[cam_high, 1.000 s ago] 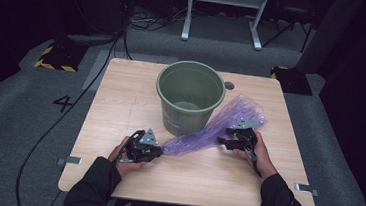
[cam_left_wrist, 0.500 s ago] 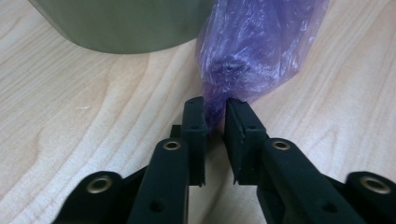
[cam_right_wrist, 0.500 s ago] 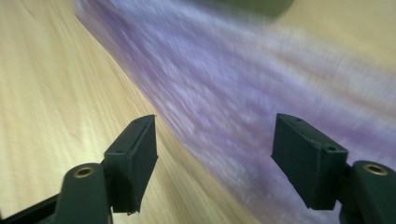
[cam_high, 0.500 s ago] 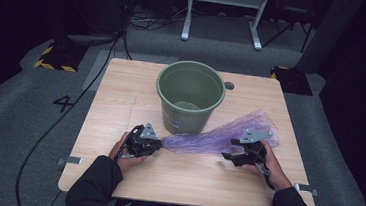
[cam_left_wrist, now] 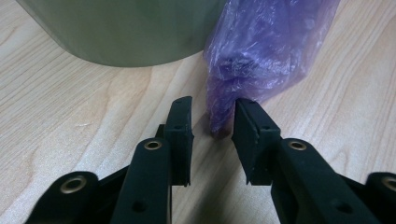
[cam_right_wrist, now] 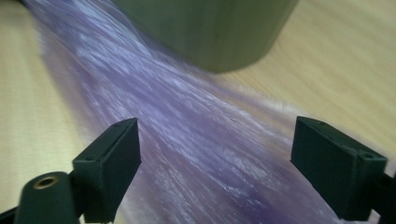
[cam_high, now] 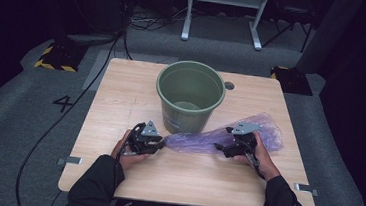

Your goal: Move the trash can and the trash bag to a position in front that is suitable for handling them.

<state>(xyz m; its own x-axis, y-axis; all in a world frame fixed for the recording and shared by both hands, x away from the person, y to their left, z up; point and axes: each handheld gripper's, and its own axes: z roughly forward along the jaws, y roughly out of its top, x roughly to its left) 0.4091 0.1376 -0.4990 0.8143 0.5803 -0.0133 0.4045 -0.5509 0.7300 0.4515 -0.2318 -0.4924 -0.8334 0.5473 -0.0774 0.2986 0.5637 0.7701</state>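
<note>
The purple plastic bag [cam_high: 228,137] is lying stretched across the table [cam_high: 121,92] between the two grippers, passing just in front of the green bucket [cam_high: 189,94]. The left gripper [cam_left_wrist: 212,122] is sitting at the bag's gathered end: its jaws have just been opening, and a narrow gap is showing between the pads, with the twisted tip of the bag [cam_left_wrist: 261,51] lying in that gap against one pad; whether that pad is pressing it is hard to make out. The bucket's wall [cam_left_wrist: 126,32] is rising just beyond those fingertips, its top being cut off. The right gripper [cam_right_wrist: 215,149] is standing wide apart, having just been opening, with the bag [cam_right_wrist: 196,140] running between and beneath its pads without either pad pressing on it; motion is blurring the plastic there, and the bucket's base [cam_right_wrist: 210,32] is showing near, ahead of the tips. In the high view the right gripper [cam_high: 227,144] is covering part of the bag, whose far end is spreading behind the hand toward the table's right edge. Bare wood is lying open on the person's side of both grippers and left of the left gripper [cam_high: 155,143].
</note>
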